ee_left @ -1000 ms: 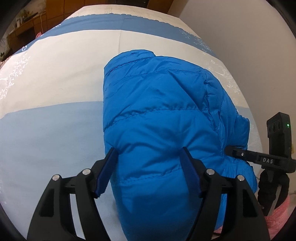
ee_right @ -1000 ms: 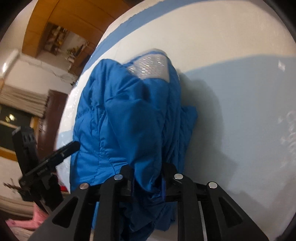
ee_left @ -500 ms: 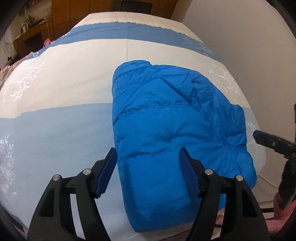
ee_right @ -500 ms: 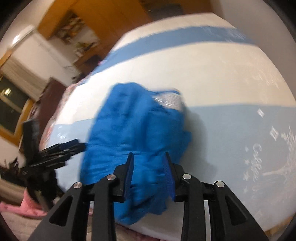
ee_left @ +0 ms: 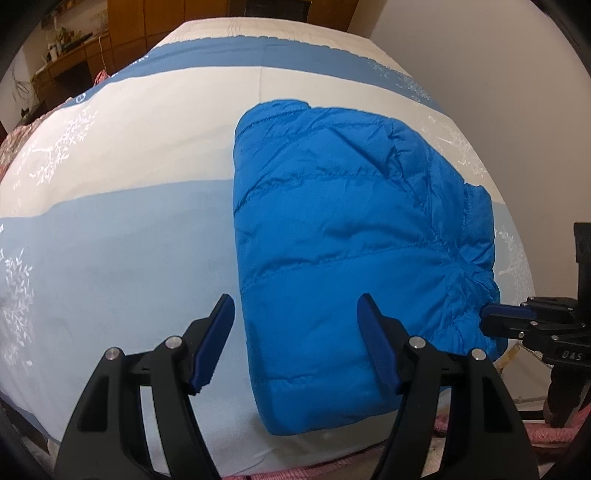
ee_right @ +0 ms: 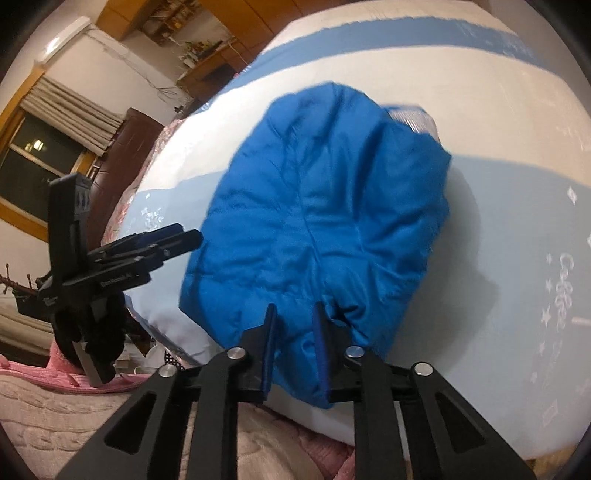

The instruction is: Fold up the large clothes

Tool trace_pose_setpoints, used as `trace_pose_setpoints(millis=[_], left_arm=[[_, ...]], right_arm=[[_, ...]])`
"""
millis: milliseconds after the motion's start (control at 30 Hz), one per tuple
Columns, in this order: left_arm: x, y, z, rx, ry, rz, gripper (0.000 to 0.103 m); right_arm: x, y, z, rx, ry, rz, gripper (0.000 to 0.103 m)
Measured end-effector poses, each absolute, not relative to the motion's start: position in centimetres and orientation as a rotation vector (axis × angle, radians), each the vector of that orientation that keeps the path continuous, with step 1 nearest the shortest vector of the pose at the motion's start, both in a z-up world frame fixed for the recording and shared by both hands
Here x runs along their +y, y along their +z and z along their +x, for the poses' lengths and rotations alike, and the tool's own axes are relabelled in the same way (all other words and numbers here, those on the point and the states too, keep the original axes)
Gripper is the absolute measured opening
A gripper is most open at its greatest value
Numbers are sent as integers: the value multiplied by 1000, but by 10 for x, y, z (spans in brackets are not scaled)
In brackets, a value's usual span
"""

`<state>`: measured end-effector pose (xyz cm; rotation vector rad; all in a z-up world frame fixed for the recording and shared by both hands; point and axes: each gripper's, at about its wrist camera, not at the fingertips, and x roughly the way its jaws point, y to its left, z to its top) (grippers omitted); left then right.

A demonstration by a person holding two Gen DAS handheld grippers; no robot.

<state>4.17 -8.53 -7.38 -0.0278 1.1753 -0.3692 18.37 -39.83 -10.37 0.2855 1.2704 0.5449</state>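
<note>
The left tongs (ee_left: 295, 339) are held spread wide above the near edge of the jacket (ee_left: 351, 258). Nothing is gripped between the blue pads (ee_left: 212, 343); the quilted fabric is seen through the gap, below the tips.

The right tongs (ee_right: 293, 349) are closing, with only a narrow gap left between the pads (ee_right: 321, 347). The jacket's near corner is seen in the gap, but whether fabric is caught there or merely lies behind cannot be told. In the left view, the right tongs (ee_left: 495, 314) are seen from the side, with their tip at the gathered right edge of the jacket.

The jacket is a blue quilted one, folded into a compact bundle. It is laid on the bed (ee_left: 110, 240), near the corner closest to both cameras. A patch of silvery lining (ee_right: 413, 120) is exposed at the bundle's far end in the right view.

The bed is covered by a sheet banded in cream, pale blue and darker blue, printed with white branch motifs. Pink knitted fabric (ee_right: 55, 376) is seen below the bed's near edge.

Wooden cabinets (ee_left: 155, 33) are placed beyond the far end of the bed. A plain wall (ee_left: 480, 55) is on the right of the left view. A window with a blind (ee_right: 44, 147) is seen at the left of the right view.

No container is in view.
</note>
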Motion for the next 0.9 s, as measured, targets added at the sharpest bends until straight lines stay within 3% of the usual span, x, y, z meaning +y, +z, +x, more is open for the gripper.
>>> trace_pose_setpoints(millis=[200, 633, 900], left_arm=[[-84, -84, 42, 1203, -382, -31, 68], [-79, -102, 42, 1229, -401, -35, 73], [-75, -108, 46, 1234, -418, -38, 75]], right_arm=[[-402, -119, 174, 1302, 500, 269, 7], [-405, -167, 182, 1345, 476, 414, 1], [-406, -169, 184, 1341, 463, 442, 0]])
